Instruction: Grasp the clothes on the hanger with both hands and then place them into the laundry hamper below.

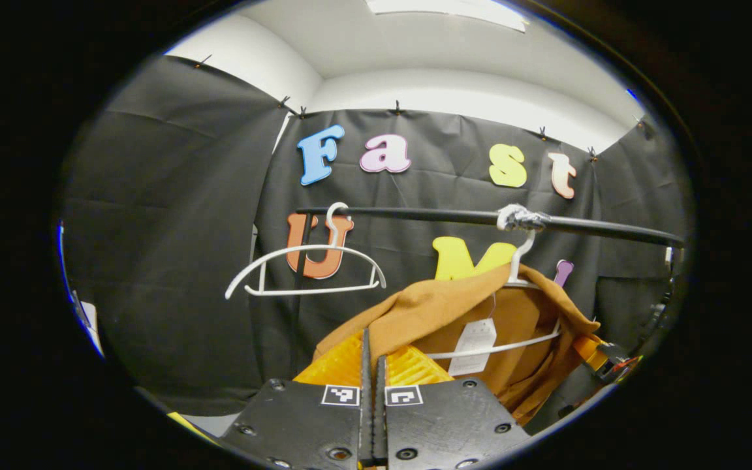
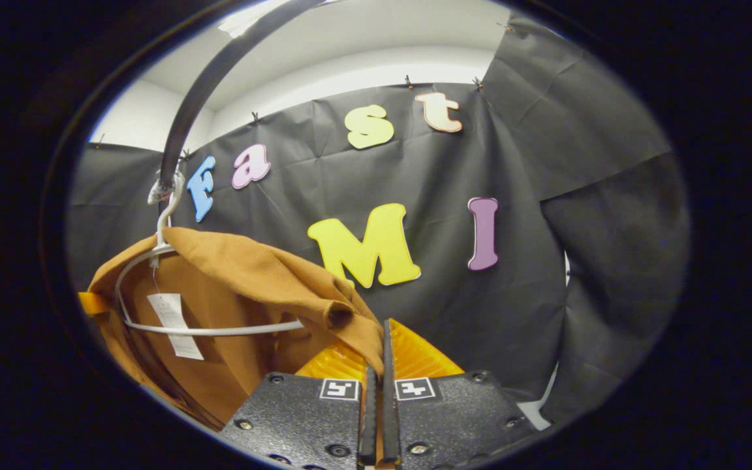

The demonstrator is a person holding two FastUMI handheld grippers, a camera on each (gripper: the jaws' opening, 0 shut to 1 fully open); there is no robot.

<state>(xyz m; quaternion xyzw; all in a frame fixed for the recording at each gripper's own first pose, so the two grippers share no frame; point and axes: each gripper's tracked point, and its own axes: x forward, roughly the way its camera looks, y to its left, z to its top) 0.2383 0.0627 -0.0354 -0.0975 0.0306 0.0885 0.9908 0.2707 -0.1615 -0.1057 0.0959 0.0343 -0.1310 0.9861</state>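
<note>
Our left gripper [image 1: 373,365] has its jaws pressed together with the brown garment [image 1: 480,320] pinched at one shoulder edge, the cloth running up from the fingertips. Our right gripper [image 2: 378,369] is likewise clamped on the garment's other shoulder, a fold of it caught between the fingers. The garment hangs draped over a white hanger [image 1: 519,287], whose hook sits on the black rail [image 1: 415,215] at a taped spot, with a paper tag [image 1: 474,346] dangling inside the neck.

We judge the step in hand to be freeing the cloth from the hanger. To do it well, we should lift both shoulders together, up and off the hanger arms, keeping the hands level so that one side does not snag or tip the hook off the rail, then lower the garment as one bundle.

The left gripper view adds an empty white hanger [image 1: 307,271] farther along the rail, and the other gripper [image 1: 601,356] beyond the cloth. The right gripper view looks up along the rail instead. The hamper lies below our sightline, so we cannot place it.
</note>
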